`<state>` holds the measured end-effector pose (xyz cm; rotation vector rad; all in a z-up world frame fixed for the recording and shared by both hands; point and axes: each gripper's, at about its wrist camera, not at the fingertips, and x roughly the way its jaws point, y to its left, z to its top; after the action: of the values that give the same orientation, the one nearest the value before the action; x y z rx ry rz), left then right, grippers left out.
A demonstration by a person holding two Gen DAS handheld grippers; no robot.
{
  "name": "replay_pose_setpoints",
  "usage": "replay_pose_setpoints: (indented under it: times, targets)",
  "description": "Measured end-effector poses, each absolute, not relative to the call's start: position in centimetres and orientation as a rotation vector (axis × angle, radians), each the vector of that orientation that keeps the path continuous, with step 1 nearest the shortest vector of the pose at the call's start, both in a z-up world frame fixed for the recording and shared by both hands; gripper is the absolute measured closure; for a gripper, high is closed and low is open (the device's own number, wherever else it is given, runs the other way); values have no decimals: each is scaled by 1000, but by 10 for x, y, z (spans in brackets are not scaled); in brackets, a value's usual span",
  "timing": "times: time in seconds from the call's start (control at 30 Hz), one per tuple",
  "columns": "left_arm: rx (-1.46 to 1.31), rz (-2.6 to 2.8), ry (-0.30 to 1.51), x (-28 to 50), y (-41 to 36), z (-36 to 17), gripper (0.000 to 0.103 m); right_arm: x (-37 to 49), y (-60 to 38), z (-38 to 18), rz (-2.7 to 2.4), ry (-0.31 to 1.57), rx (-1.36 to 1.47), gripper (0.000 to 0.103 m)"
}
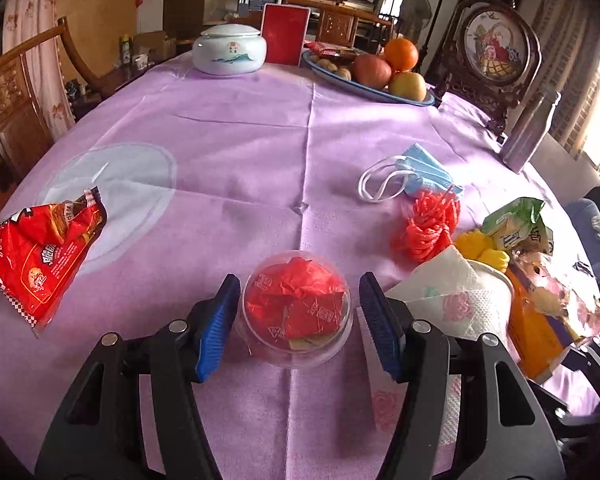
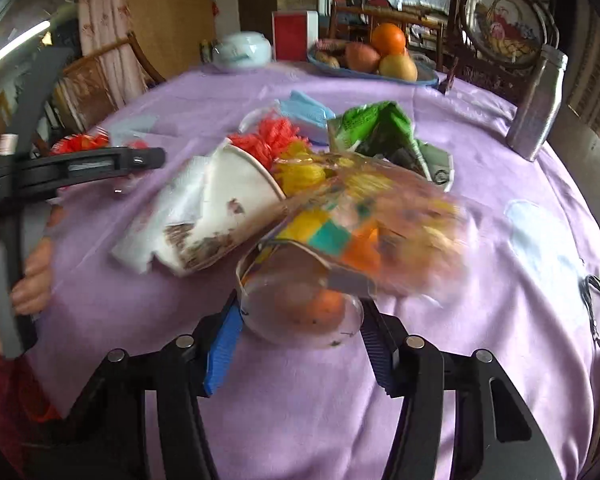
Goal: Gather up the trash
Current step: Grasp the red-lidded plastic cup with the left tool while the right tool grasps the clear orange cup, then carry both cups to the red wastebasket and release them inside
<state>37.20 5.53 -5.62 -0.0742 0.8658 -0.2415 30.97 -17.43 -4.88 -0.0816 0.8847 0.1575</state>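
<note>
My left gripper point(image 1: 298, 312) is open, its blue pads on either side of a clear plastic dome cup point(image 1: 298, 312) stuffed with red wrappers, standing on the purple tablecloth point(image 1: 240, 140). A red snack bag point(image 1: 44, 256) lies to its left. My right gripper point(image 2: 300, 320) has its pads against a clear plastic wrapper point(image 2: 364, 232) with orange and yellow print, blurred by motion. Beside it lie a white paper cup point(image 2: 224, 208) with a tissue, red netting point(image 2: 268, 138), yellow netting point(image 2: 300, 170), a green packet point(image 2: 380, 128) and a blue face mask point(image 1: 424, 170).
At the far side stand a white lidded jar point(image 1: 230, 50), a red card point(image 1: 286, 34), a blue fruit plate point(image 1: 364, 88) and a steel bottle point(image 1: 532, 132). Wooden chairs point(image 1: 12, 104) ring the table. The left gripper point(image 2: 80, 168) shows in the right wrist view.
</note>
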Motion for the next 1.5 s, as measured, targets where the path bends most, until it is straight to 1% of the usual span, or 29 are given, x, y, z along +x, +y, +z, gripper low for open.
replay_pose_setpoints:
  times: [0.1,0.2,0.33,0.4,0.43,0.47,0.53,0.67,0.73,0.8,0.87,1.13,1.33,1.5]
  targets:
    - [-72,-260,854,369,54,-54,42,276,-184,-39,144,811,-92,47]
    - [-95,-299,835,362,56,-51,42,244,-202,-30,159,770,-41,47]
    - [-181,-327,839,348,69,-50,42,230,-223,-33,147,768,4,50]
    - [-221,-332,846,340,76,-50,42,230,-232,-39,154,772,38,50]
    - [-233,-330,850,337,79,-50,42,230,-235,-40,160,769,58,45]
    - [-231,-321,855,333,80,-51,42,231,-239,-41,167,769,85,28]
    - [-199,-281,857,330,80,-52,42,233,-243,-44,203,761,152,12]
    - [-212,-259,875,332,82,-57,42,239,-234,-48,259,753,186,12]
    - [-219,-252,889,335,81,-61,42,248,-227,-59,247,794,181,12]
    - [-209,-244,888,335,80,-61,42,253,-222,-70,236,826,191,18]
    - [-189,-238,882,333,78,-59,42,248,-219,-71,185,787,160,49]
    - [-227,-280,857,319,79,-50,42,220,-233,-60,179,683,179,49]
    - [-209,-290,794,280,87,-24,42,207,-237,-46,202,654,183,49]
    - [-212,-255,748,234,112,-6,42,193,-231,-36,237,625,188,49]
